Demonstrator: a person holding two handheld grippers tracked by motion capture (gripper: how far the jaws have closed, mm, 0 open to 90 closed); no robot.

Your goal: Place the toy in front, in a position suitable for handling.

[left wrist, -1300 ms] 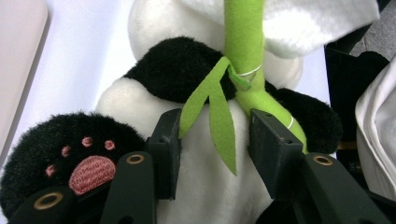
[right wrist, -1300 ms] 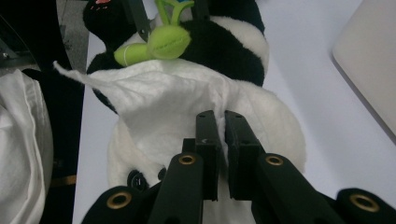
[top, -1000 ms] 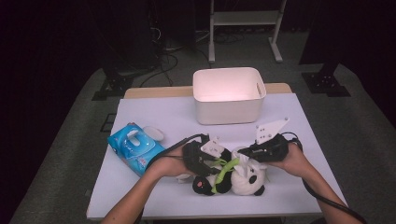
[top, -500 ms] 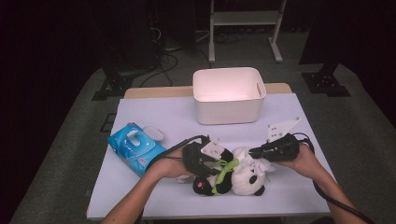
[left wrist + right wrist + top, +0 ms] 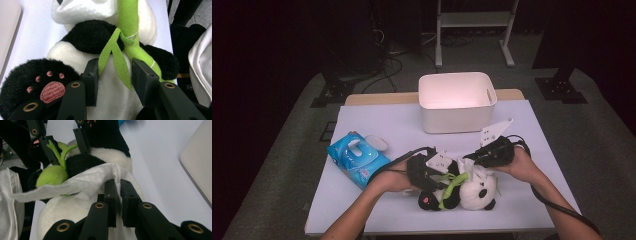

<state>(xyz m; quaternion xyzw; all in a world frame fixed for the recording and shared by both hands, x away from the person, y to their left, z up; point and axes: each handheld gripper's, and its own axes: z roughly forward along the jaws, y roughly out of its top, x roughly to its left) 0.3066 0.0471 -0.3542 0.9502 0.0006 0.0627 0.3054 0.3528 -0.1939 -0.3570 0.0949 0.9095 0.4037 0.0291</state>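
Note:
A black-and-white panda plush (image 5: pixel 472 192) with a green bamboo stalk (image 5: pixel 127 22) lies on its back near the table's front edge. My left gripper (image 5: pixel 441 182) is shut on the panda's (image 5: pixel 105 42) white belly, and a green leaf hangs between its jaws (image 5: pixel 115 71). My right gripper (image 5: pixel 471 169) is shut on a white wipe (image 5: pixel 82 182), which is draped over the panda's (image 5: pixel 107 155) head and shoulder. In the right gripper view its jaws (image 5: pixel 118 185) pinch the cloth, and the left gripper (image 5: pixel 62 142) shows beyond it.
A white plastic bin (image 5: pixel 457 120) stands at the back middle of the table (image 5: pixel 537 130). A blue pack of wet wipes (image 5: pixel 357 160) lies at the left, with a small white oval object (image 5: pixel 376 142) behind it. A dark floor surrounds the table.
The right gripper with the wipe swung a little to the right, then came back left over the panda. The left gripper and the panda's body stayed put.

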